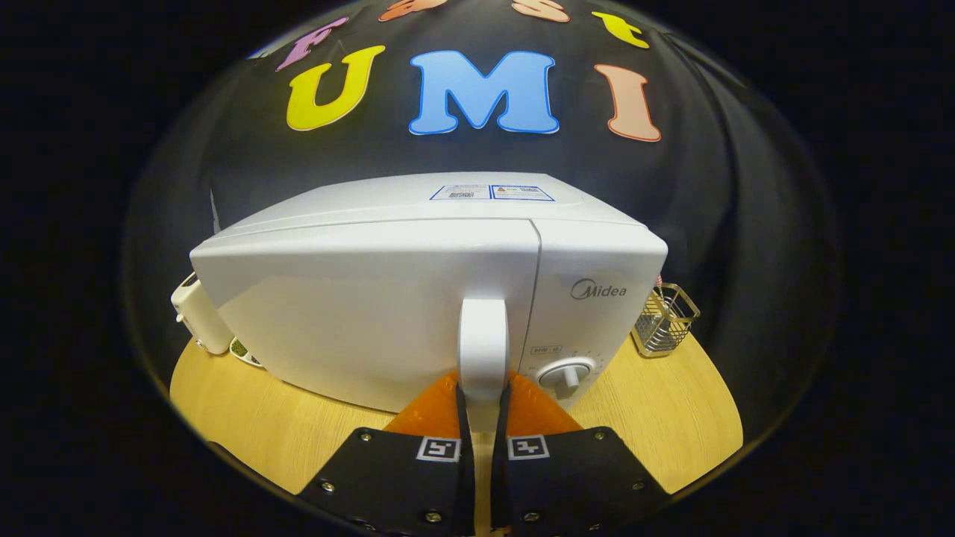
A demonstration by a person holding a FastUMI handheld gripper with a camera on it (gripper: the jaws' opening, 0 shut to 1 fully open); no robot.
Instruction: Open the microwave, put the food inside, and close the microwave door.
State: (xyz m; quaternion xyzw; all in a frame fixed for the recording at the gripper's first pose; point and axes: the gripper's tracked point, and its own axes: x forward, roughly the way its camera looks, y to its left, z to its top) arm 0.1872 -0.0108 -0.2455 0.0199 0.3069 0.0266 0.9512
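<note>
Microwave (418, 298) sits on the wooden bench (246, 418), white, door (365, 313) closed and flush with the body. It stands at 12 o'clock from the tongs (483, 406), very close.

Door handle (483, 350): a white upright bar at the door's right-hand margin, next to the control panel (589, 313). Its lower end runs down between the two fingers (462, 418). The tongs are clenched on the door handle, one finger pressing each side of it, no gap visible on either side.

Control panel: at 1 o'clock from the tongs. One round dial (567, 374) low on the panel, just right of the handle and close to the right finger.

A label strip (492, 192) lies on the microwave's top face, toward the back.

Wire basket (664, 319): metal, small, standing on the bench at 2 o'clock, just beside the microwave's right side, apart from the tongs.

At 10 o'clock, beside the microwave's left rear corner: a cream-white object (198, 313), partly hidden by the microwave; cannot tell what it is. Just below it, the rim of a dish (245, 352) with something green in it, mostly hidden by the microwave; this may be the food, cannot confirm.
</note>
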